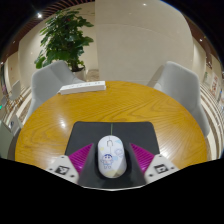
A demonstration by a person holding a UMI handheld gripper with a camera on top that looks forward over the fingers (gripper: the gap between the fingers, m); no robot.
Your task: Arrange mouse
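A white mouse [112, 156] with a small cartoon print lies between my fingers, over the near half of a dark grey mouse pad [92, 131] on a round wooden table [50, 120]. My gripper [112, 153] is shut on the mouse, with the magenta pads [84, 156] pressed against its left and right sides. I cannot tell whether the mouse rests on the mouse pad or is held just above it.
Two grey chairs [52, 80] stand beyond the table, at far left and far right. A white flat object [82, 87] lies at the table's far edge. A potted plant [65, 38] stands behind the left chair.
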